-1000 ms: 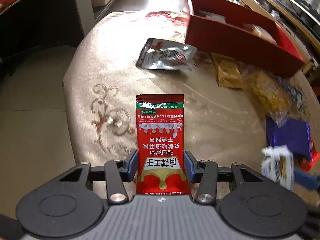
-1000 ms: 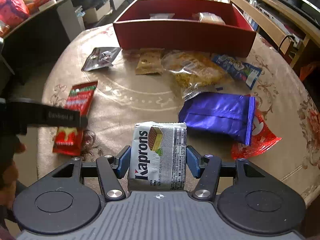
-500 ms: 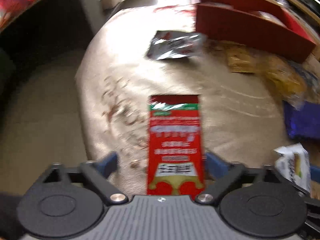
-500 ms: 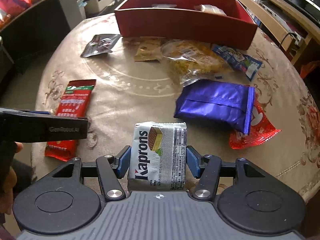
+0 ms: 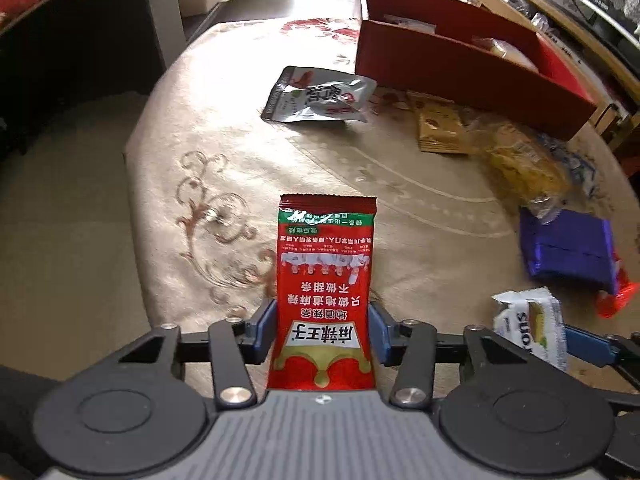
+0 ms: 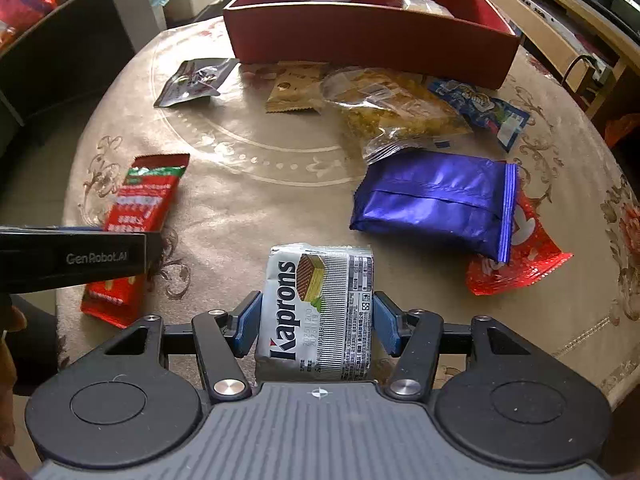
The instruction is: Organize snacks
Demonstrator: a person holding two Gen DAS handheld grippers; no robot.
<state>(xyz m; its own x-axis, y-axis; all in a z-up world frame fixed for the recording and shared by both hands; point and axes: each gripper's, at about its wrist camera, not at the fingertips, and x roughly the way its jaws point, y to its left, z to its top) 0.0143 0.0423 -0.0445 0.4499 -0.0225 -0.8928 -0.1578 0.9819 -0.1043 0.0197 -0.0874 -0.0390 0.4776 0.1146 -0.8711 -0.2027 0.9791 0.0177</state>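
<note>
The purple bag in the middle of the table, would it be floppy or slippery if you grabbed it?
Probably both. The purple bag looks puffy and creased, so it would likely sag and crumple rather than stay stiff. Its glossy foil skin suggests it may slide between fingers. It seems light for its bulk, and it rests partly on a red packet.

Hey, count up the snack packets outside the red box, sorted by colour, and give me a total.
Red: 2, the long red packet in the left gripper and a red wrapper under the purple bag
Silver or white: 2, the Kaprons wafer pack in the right gripper and a foil pouch
Tan or yellow: 2
Blue: 1
Purple: 1
Total: 8
</note>
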